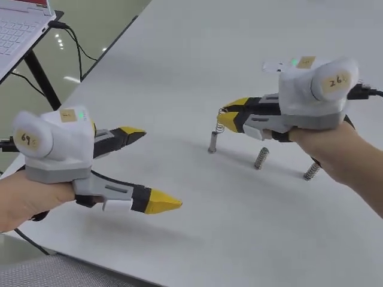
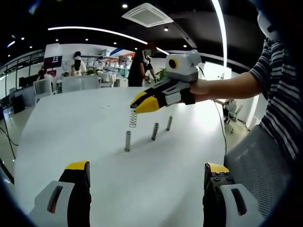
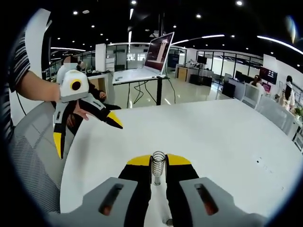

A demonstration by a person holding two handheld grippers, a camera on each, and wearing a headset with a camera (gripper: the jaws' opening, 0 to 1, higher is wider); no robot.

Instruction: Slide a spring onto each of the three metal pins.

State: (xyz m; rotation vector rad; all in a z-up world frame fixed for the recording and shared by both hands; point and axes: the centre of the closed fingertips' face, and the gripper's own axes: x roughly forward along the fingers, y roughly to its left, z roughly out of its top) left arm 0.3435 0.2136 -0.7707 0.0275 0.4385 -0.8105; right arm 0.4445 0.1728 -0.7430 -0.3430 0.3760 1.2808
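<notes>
- The right gripper (image 1: 226, 117) is held above the bench (image 1: 197, 54) at the right of the scene. Its jaws are pressed onto a spring (image 3: 158, 166), which is pinched upright between the yellow tips.
- The pinched spring is seen hanging just above a bare pin (image 1: 212, 142), which stands upright on the bench. Whether the spring's lower end touches the top of that pin cannot be told, as the gap looks too small in the head view.
- Two more pins are stood to the right of the bare one, in a row that runs to the right and nearer. These are the middle pin (image 1: 261, 158) and the right pin (image 1: 311, 171), and each is already wrapped by a spring of its own. The right pin is partly covered by the hand that holds the right gripper.
- The left gripper (image 1: 152, 168) is held at the near left, well apart from the pins. Its jaws are spread wide and nothing is held between them.
- In the left gripper view the three pins are seen beyond the spread jaws, with the right gripper above them.
- A laptop (image 1: 21, 24) is set on a stand (image 1: 39, 75) off the far left edge of the bench, and a black cable (image 1: 75, 42) is plugged into its side.
</notes>
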